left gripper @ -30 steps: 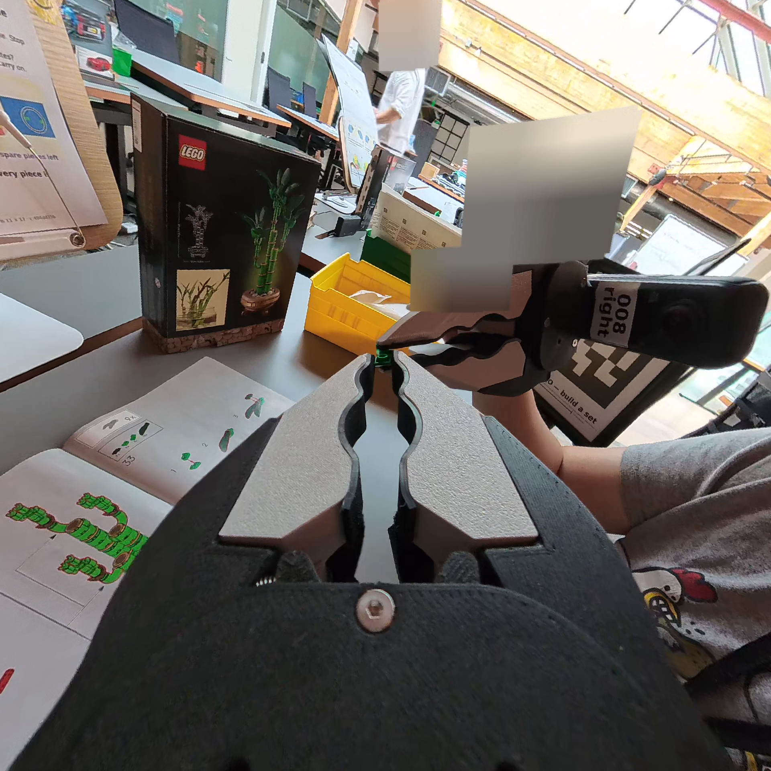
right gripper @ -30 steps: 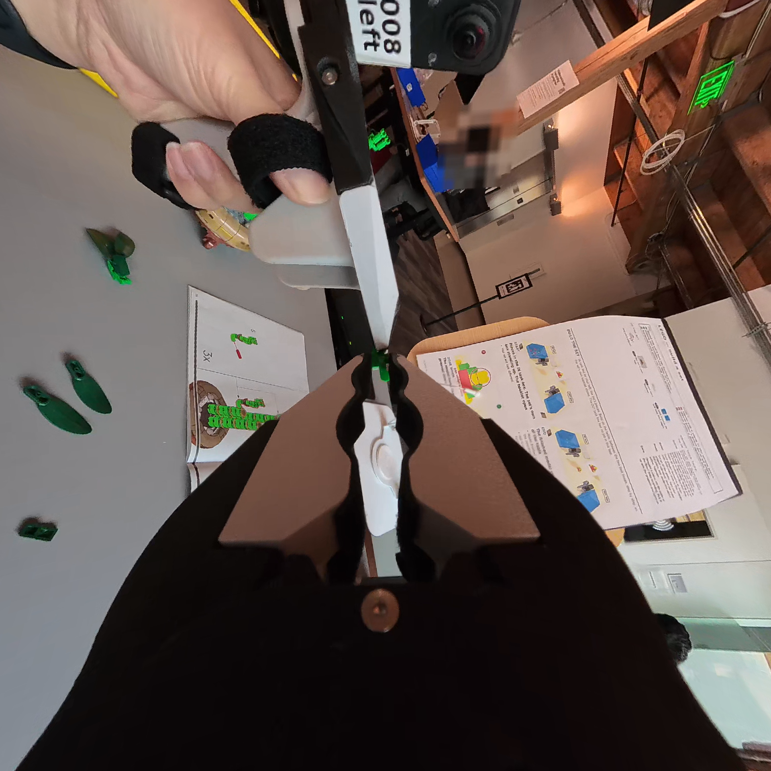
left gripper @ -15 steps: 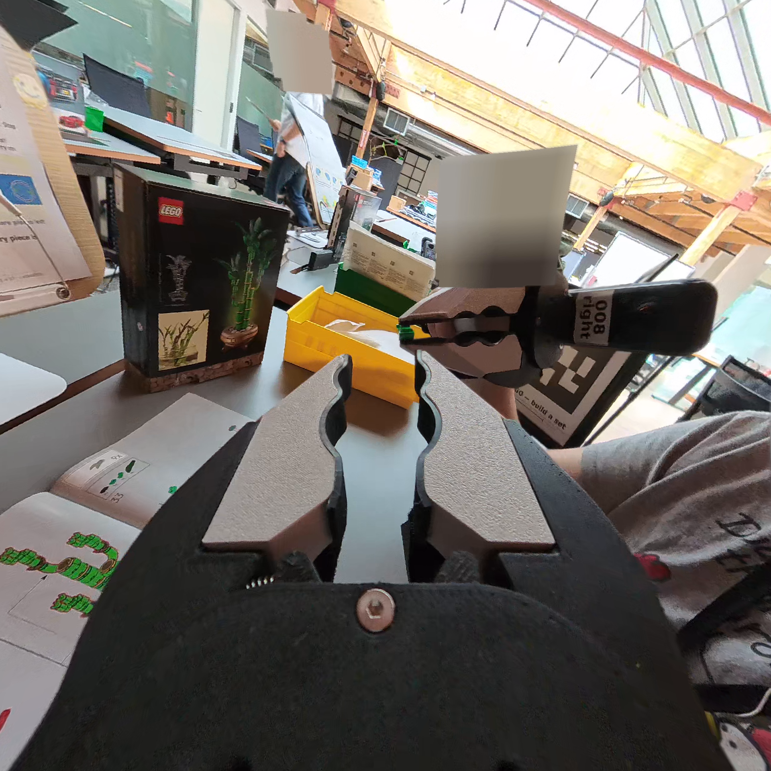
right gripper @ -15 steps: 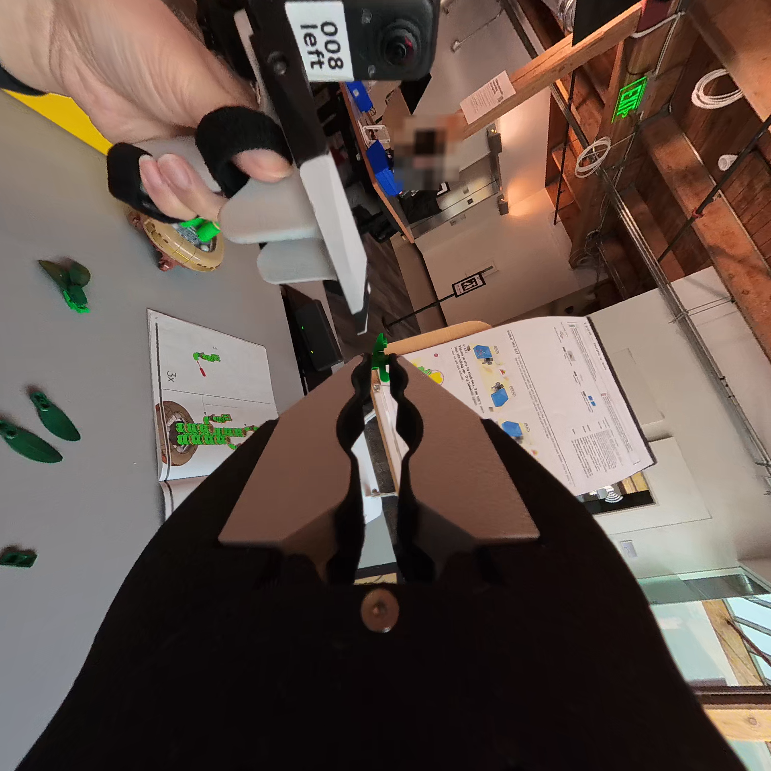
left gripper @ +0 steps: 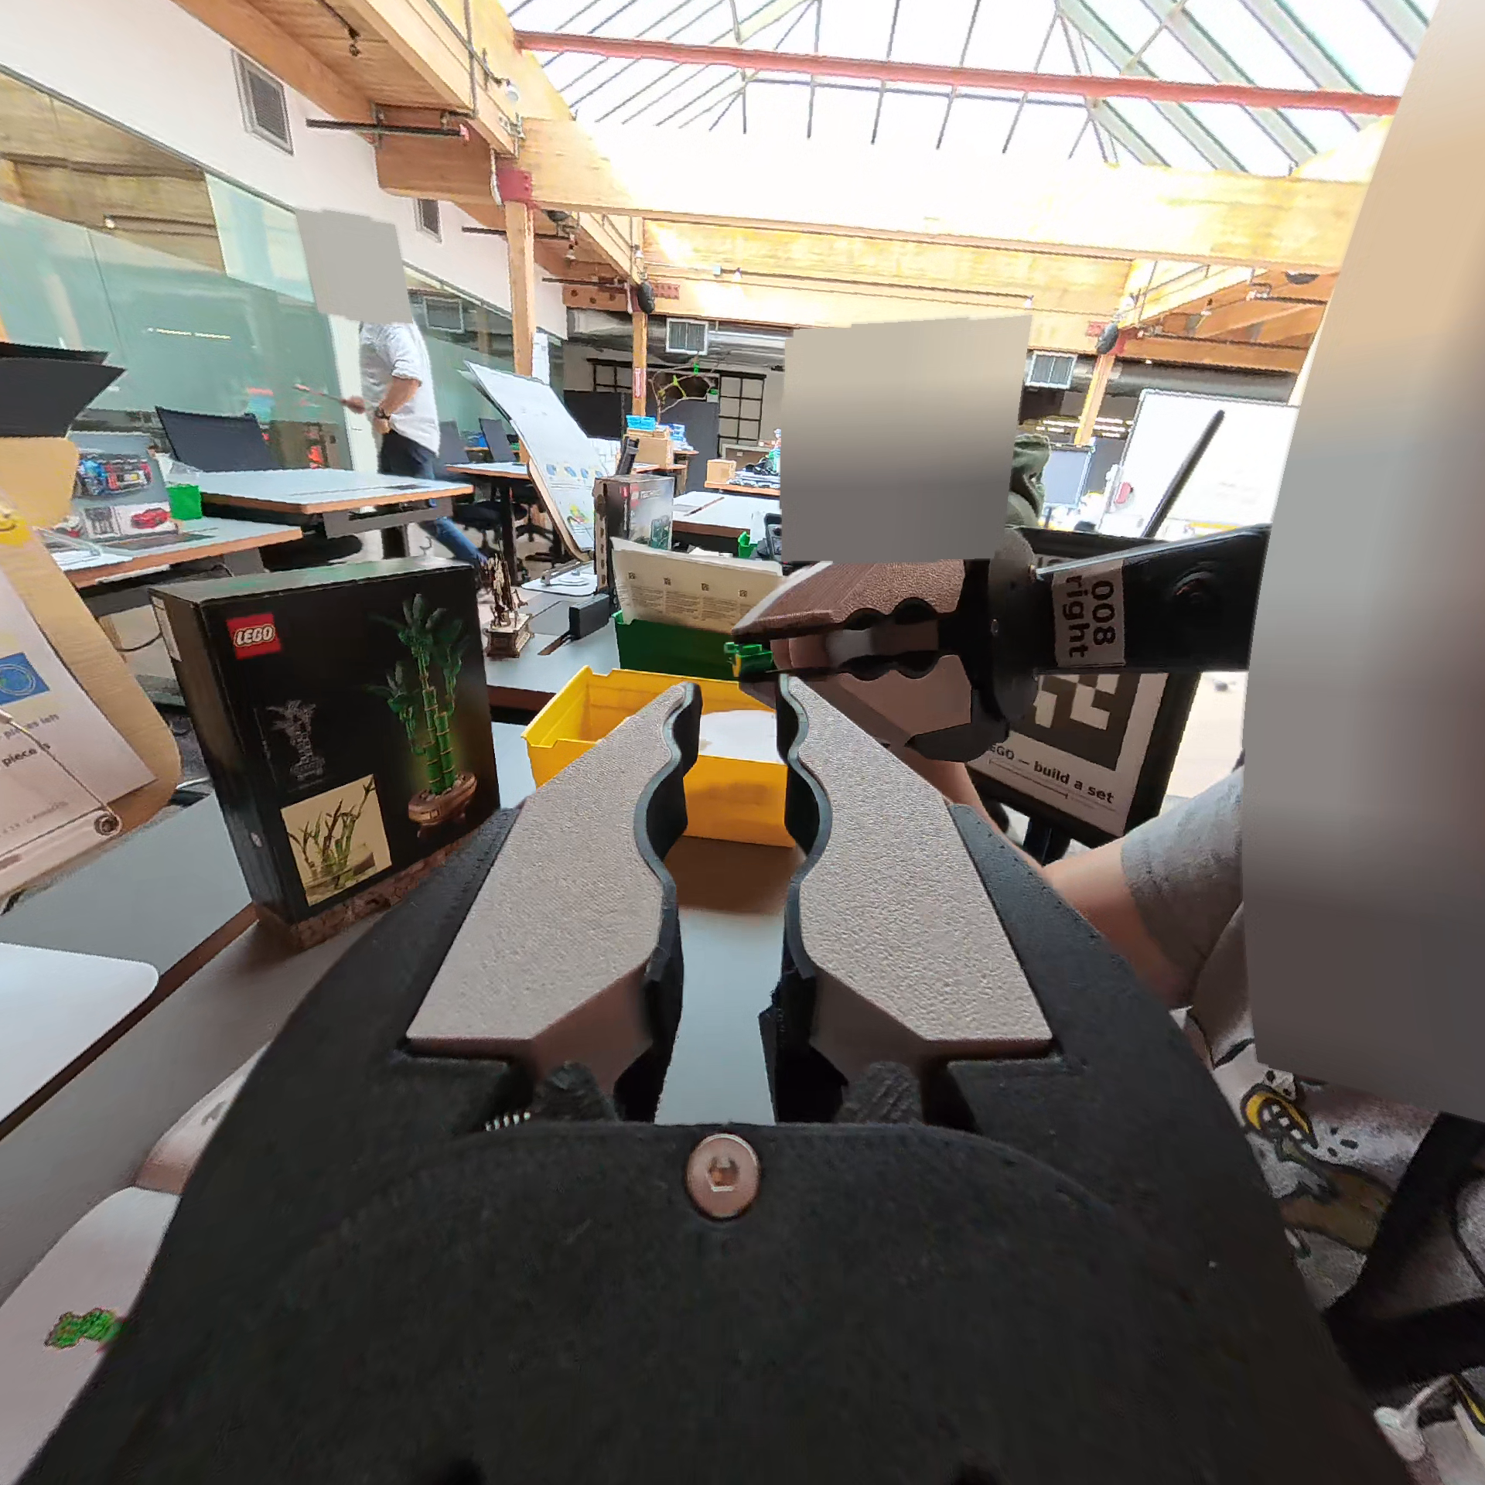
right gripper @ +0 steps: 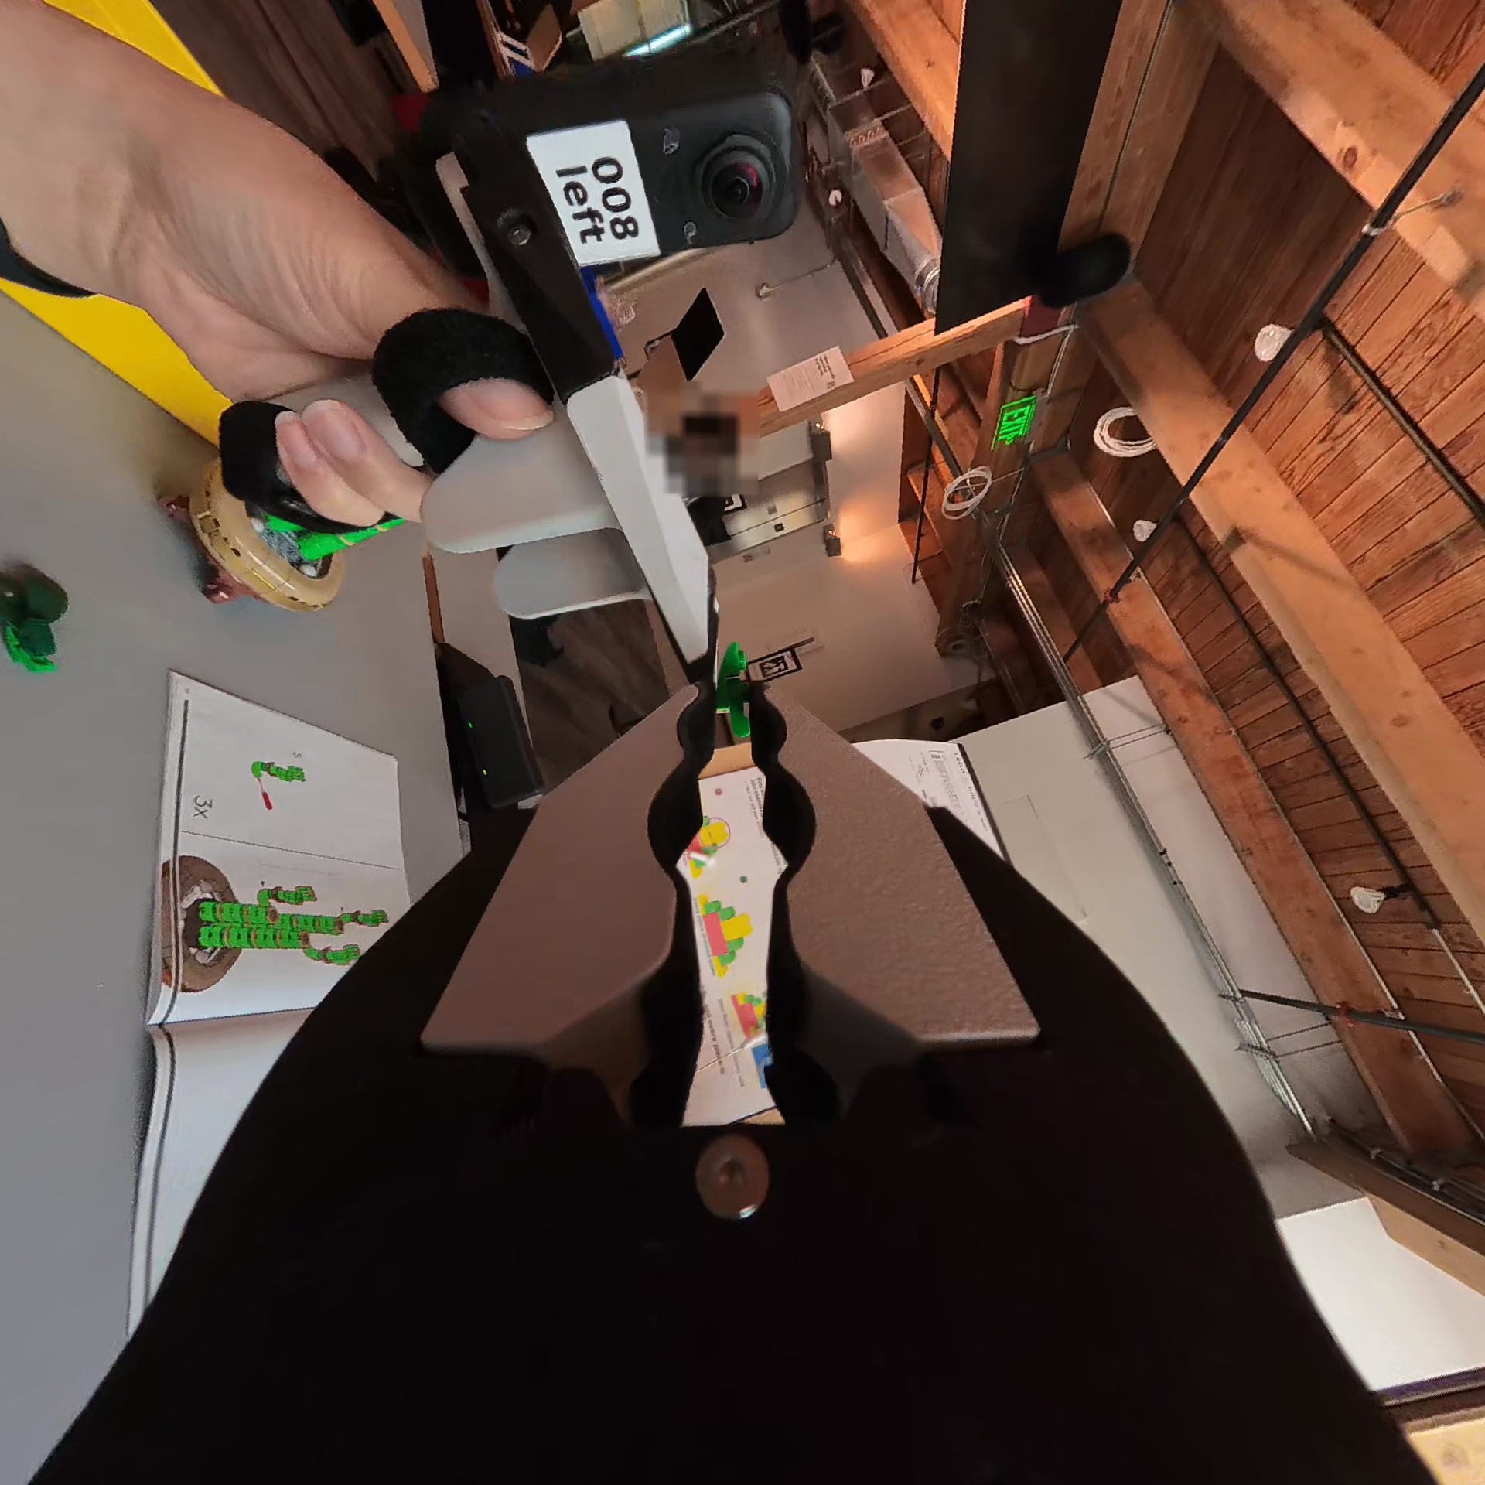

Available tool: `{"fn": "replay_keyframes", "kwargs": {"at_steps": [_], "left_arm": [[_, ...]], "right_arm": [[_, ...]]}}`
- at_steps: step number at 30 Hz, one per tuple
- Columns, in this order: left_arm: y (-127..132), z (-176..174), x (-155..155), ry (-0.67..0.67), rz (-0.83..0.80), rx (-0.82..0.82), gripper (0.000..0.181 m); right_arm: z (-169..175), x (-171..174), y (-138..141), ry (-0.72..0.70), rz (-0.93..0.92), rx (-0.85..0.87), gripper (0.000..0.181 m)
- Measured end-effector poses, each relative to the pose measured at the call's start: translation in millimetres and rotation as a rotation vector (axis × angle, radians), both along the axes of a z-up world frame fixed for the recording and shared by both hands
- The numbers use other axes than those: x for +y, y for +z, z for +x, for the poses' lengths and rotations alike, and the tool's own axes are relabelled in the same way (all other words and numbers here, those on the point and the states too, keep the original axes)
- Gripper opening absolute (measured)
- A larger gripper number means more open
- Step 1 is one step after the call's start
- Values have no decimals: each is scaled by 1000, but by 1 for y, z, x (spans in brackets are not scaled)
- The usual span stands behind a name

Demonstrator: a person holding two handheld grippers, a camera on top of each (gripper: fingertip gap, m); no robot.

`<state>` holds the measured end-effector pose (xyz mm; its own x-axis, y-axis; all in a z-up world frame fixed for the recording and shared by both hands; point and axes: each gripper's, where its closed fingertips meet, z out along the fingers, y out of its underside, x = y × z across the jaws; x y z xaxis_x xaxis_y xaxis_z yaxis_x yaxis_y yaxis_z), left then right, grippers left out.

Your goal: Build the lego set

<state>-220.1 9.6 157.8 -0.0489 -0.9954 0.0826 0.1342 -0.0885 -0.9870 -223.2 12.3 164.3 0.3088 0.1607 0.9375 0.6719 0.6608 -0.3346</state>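
Note:
My right gripper [right gripper: 727, 699] is shut on a small bright green lego piece [right gripper: 733, 683] that sticks out past its tips. In the left wrist view the right gripper [left gripper: 751, 663] comes in from the right with the green piece [left gripper: 746, 659] at its tips. My left gripper [left gripper: 735, 695] is open and empty, and its right fingertip is just under that piece. In the right wrist view the left gripper [right gripper: 703, 643] shows edge-on, held by a hand, with its tip next to the piece. The tan round bamboo base [right gripper: 265, 554] with a green stalk stands on the grey table behind the hand.
The black lego box [left gripper: 337, 739] stands at the left, with a yellow bin [left gripper: 611, 723] behind my left fingers. The open instruction booklet [right gripper: 273, 868] lies on the table. Loose green pieces [right gripper: 28, 619] lie at the far left. A sign with a black-and-white marker [left gripper: 1077, 723] stands at the right. Only a small space, under 4 cm, lies between the two pairs of fingers. From either gripper's tips it is about 40 centimeters to the tan round bamboo base [right gripper: 265, 554].
My left gripper was shut on the green piece together with the right gripper. It has opened and let go. The right gripper keeps the piece. Both have risen and tilted upward.

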Motion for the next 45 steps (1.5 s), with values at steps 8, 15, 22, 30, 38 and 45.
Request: {"fn": "replay_keyframes", "kwargs": {"at_steps": [8,15,22,30,38,45], "left_arm": [[4,0,-4,110,134,19,17],[9,-3,-11,148,206,19,9],[10,-3,-10,142,183,8,9],[16,-7,-9,90,105,-47,6],[16,-14,-17,-30,189,-101,6],[2,-13,-46,22,704,-80,6]], "right_arm": [[-4,-5,4,7,63,-6,6],[-6,-8,6,13,109,-11,6],[-7,-8,3,11,103,-22,6],[-13,-17,8,113,66,47,12],[-5,-28,13,473,-498,340,26],[-11,-35,-6,579,-597,259,18]]}}
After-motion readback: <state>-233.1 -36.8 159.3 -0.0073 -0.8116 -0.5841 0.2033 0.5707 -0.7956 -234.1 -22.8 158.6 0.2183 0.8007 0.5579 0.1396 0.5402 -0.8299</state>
